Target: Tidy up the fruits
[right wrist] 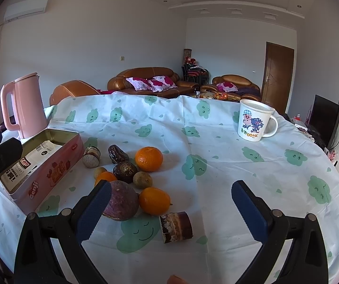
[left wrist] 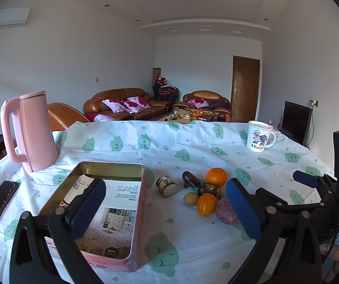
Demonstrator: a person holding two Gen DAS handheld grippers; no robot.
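fruit pile sits mid-desk [right wrist: 216, 142] on the cloud-print cloth, just right of the open pink tin [right wrist: 51, 165]. both grippers empty, jaws spread wide: left gripper [left wrist: 167, 209] hovers between tin and pile, right gripper [right wrist: 171, 209] above the near edge of the pile.

pile, right view: big orange [right wrist: 149, 158] at the back, small orange [right wrist: 154, 200] near front touching the purple round fruit [right wrist: 122, 201]; dark wrinkled fruits and small brownish ones between. a cut cane-like stub [right wrist: 176, 226] lies apart at the front, another [right wrist: 91, 157] near the tin.

handling, judged: oranges firm but round and waxy, likely to roll or squirt out; pinch across the widest middle, modest squeeze. purple fruit looks heavier, needs the full opening. wrinkled ones probably soft, grip lightly. stubs stiff; take across the curved sides. tin holds paper, has room.
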